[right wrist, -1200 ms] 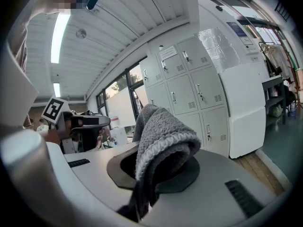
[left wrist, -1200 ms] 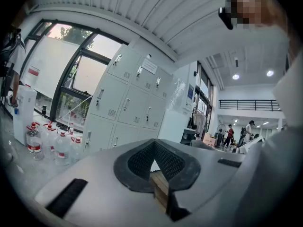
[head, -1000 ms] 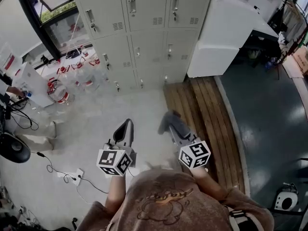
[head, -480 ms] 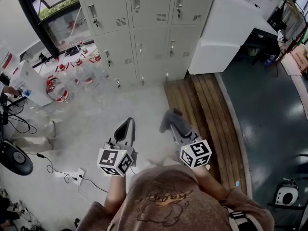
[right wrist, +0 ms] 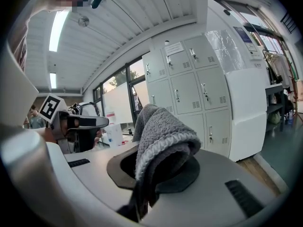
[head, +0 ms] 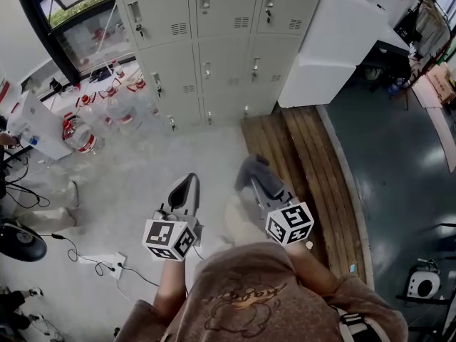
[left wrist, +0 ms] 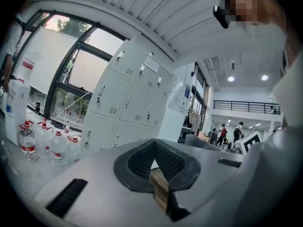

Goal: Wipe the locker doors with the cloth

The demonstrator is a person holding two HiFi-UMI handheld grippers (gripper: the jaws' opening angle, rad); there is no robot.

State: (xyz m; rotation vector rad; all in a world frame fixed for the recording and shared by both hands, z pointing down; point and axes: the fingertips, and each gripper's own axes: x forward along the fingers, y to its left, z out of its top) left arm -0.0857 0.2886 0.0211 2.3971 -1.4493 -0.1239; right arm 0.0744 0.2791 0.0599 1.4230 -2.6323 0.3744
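Grey cloth (right wrist: 163,131) is clamped in the right claw (head: 254,183). It is folded over the pads and bunched up above them, with the dark tail hanging down between the jaws. It is not on the locker doors (head: 214,41). They stand ahead, well apart from the cloth, with pale floor (head: 142,184) in between.

Left claw (left wrist: 160,178) is clenched with its pads meeting at the tip and nothing in it (only a diamond-shaped gap behind the tip). It is held near the right one, side by side and apart.

Containers: a cluster of clear bottles (head: 84,135) with red caps and labels sits on the floor, left of the lockers under the window. I can't tell what's in them from here.

White cabinet (head: 331,45) stands just beside the lockers on the right. Wooden planking (head: 303,162) runs in front of it, and the right claw is near its left edge.
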